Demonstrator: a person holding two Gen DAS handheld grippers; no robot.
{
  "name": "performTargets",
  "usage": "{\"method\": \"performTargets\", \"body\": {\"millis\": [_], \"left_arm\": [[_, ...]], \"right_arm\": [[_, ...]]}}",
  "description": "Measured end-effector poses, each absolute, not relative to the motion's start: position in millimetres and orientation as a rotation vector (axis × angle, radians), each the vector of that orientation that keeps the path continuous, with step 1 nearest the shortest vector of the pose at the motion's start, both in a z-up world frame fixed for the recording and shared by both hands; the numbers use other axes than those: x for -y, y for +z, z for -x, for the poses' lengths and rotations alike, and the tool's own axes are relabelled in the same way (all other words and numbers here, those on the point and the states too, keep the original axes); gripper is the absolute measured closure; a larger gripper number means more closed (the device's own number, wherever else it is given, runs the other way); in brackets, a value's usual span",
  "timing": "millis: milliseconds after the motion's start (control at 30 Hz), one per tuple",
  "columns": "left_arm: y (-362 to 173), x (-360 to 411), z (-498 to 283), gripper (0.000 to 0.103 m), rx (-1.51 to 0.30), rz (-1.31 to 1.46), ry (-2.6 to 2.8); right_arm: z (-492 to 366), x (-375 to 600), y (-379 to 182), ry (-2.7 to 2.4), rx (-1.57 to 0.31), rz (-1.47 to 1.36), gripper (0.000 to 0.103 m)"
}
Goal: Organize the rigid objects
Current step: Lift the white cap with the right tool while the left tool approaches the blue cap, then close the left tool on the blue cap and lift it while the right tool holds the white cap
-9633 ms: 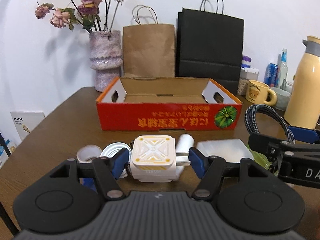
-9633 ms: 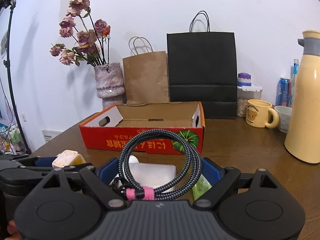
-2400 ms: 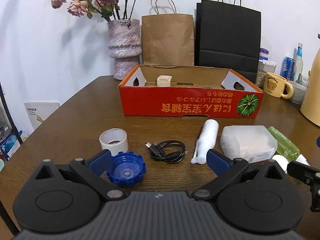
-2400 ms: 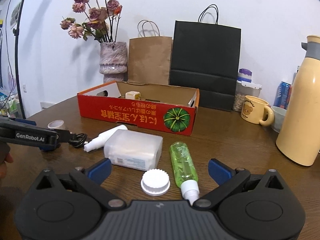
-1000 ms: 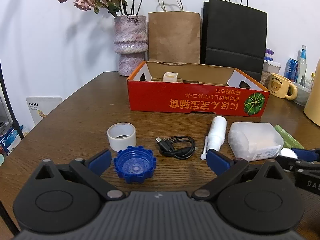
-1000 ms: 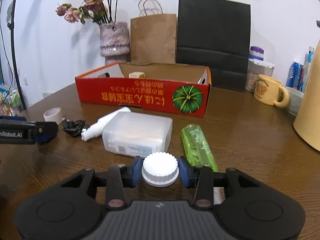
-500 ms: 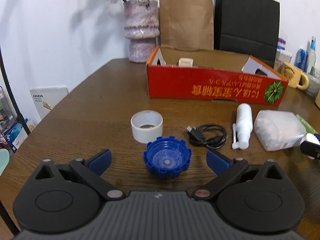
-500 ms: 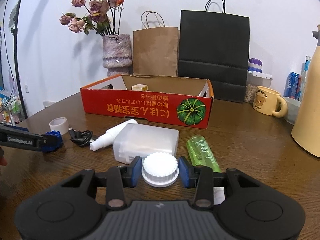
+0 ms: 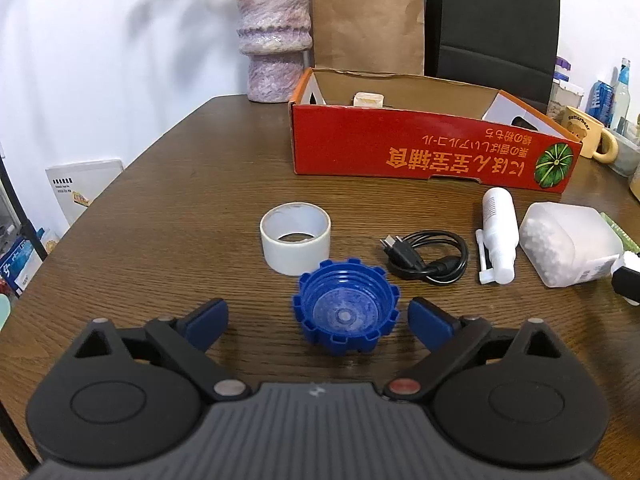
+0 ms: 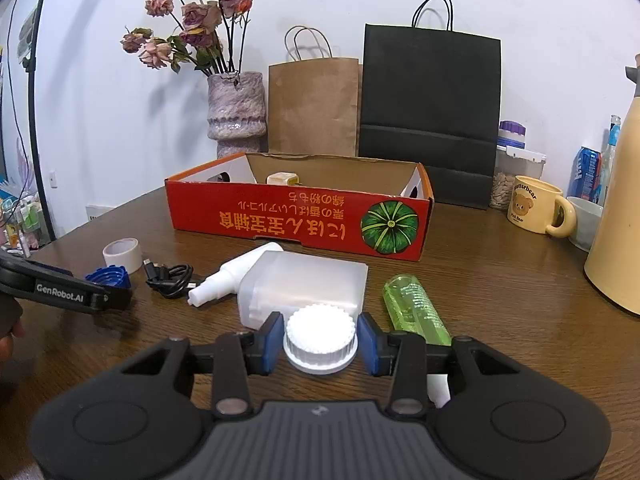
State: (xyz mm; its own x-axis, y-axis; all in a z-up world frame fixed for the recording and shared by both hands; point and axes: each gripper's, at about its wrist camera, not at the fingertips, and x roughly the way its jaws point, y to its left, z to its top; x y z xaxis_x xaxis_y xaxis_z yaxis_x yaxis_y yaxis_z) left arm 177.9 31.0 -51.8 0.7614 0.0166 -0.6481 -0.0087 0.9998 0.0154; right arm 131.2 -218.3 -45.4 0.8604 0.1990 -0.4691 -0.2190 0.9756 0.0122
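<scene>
On the wooden table, in front of the red cardboard box, I have my left gripper standing wide around the blue cap; its jaws have just been closing a little, with the cap between them but neither pad touching it yet. The cap lies open side up, nearer my right pad than my left, so I judge that an uneven close could shove it sideways toward the roll of tape just behind it, or make it skid on its ribbed edge. My right gripper is narrowed onto the white ribbed cap, pads pressed to both sides. That cap sits right against the frosted plastic container and close beside the green spray bottle, so a careless lift might nudge either one. Only a small cream block shows inside the box; the black cable and the white spray bottle lie outside it.
</scene>
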Motion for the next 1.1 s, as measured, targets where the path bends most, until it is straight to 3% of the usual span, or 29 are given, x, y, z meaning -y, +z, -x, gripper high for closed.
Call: {"method": "performTargets", "body": {"millis": [67, 200, 333, 1100], "left_arm": [[-52, -32, -178, 0.016, -0.707, -0.006, 0.012], [-52, -31, -177, 0.025, -0.702, -0.007, 0.012], [-50, -29, -173, 0.049, -0.680, -0.014, -0.002], [-33, -26, -153, 0.050, -0.564, -0.009, 0.015]], "right_arm": [[-131, 218, -45, 0.220, -0.488, 0.042, 0.064], [-131, 218, -45, 0.220, -0.487, 0.042, 0.064], [-131, 217, -45, 0.222, -0.484, 0.044, 0.064], [-125, 210, -42, 0.237, -0.456, 0.050, 0.064]]}}
